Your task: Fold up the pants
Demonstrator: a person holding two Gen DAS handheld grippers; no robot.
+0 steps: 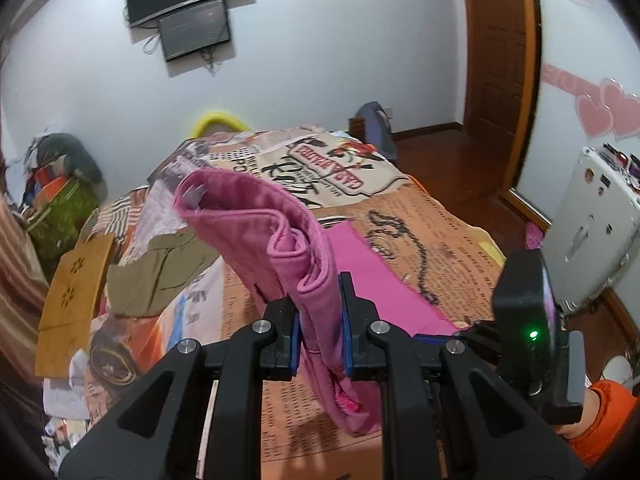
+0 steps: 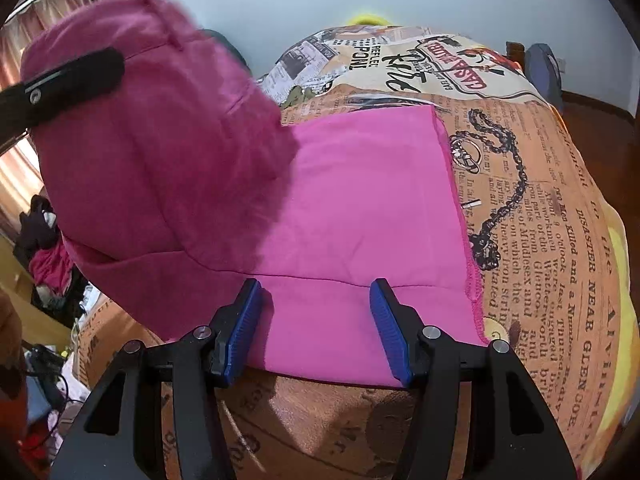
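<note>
The pink pants [image 2: 360,200] lie partly flat on the bed. My left gripper [image 1: 320,320] is shut on a bunched, folded end of the pants [image 1: 280,232] and holds it lifted above the bed. In the right wrist view that lifted end [image 2: 152,152] hangs at the left, with the left gripper [image 2: 68,80] dark against it. My right gripper [image 2: 316,320] is open, its blue pads [image 2: 244,328] on either side of the near edge of the flat pants, holding nothing.
The bed has a newspaper-print cover [image 2: 540,200]. An olive garment [image 1: 168,268] and a wooden board [image 1: 76,300] lie at the bed's left side. A white suitcase [image 1: 592,232] stands to the right, and a wooden door [image 1: 496,60] is behind.
</note>
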